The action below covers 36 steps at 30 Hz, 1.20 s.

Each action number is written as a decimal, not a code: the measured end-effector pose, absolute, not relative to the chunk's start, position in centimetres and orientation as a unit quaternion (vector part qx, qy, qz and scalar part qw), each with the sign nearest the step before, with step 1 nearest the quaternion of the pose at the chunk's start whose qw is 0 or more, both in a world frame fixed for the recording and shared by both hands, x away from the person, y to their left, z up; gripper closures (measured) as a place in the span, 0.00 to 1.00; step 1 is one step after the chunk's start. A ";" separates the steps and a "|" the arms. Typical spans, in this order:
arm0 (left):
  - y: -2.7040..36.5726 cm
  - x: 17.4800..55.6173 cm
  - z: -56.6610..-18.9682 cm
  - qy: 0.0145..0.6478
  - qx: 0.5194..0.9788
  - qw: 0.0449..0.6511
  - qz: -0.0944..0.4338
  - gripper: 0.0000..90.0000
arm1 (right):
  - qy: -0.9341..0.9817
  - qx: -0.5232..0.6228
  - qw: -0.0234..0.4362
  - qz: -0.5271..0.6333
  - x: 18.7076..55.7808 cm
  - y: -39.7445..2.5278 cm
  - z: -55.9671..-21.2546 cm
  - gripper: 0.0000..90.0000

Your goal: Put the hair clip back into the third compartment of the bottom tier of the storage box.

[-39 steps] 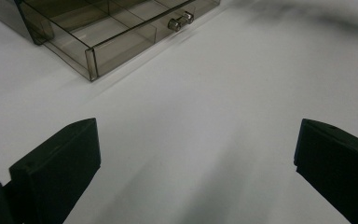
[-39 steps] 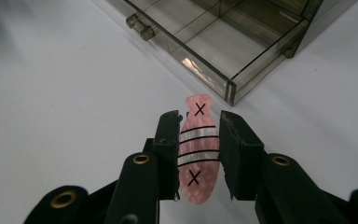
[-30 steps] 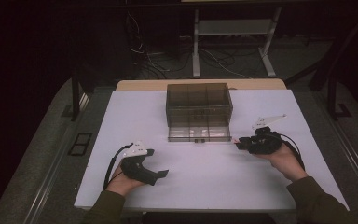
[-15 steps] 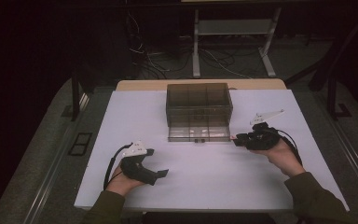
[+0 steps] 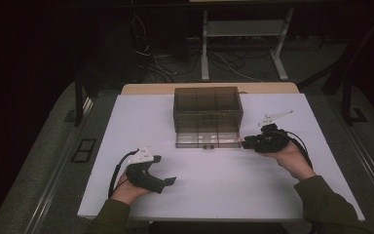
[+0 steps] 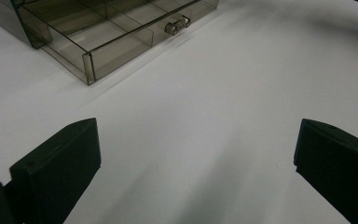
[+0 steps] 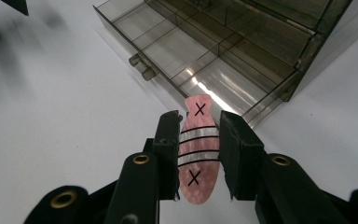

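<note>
Pink tag [image 7: 196, 149] sits clamped between the jaws of the right hand-held gripper [image 7: 198, 156], just beside the open drawer [image 7: 186, 51]. Left hand-held gripper [image 6: 191, 158] is released wide above the counter [image 5: 126, 122].

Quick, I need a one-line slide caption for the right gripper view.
Right tool grips a pink fish-shaped piece marked with X's and stripes, just short of the open drawer of a smoky clear organizer.

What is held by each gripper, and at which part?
The right gripper holds a pink fish-shaped piece by its striped middle, jaws on both sides. The left gripper holds nothing, its jaws wide apart.
</note>
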State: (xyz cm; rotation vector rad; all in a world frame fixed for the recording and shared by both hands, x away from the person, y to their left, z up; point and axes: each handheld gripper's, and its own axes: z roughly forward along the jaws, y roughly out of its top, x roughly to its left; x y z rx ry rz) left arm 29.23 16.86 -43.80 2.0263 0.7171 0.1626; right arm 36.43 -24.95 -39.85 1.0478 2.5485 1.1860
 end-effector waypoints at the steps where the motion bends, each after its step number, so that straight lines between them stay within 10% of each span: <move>1: 16.9 29.2 -43.8 0.293 0.828 0.473 0.067 0.00 | 0.847 0.348 0.070 0.395 36.5 -24.9 -39.8 0.75; 36: 16.8 29.2 -43.7 0.292 0.825 0.480 0.064 0.00 | 0.846 0.349 0.066 0.397 39.3 -22.9 -40.0 0.75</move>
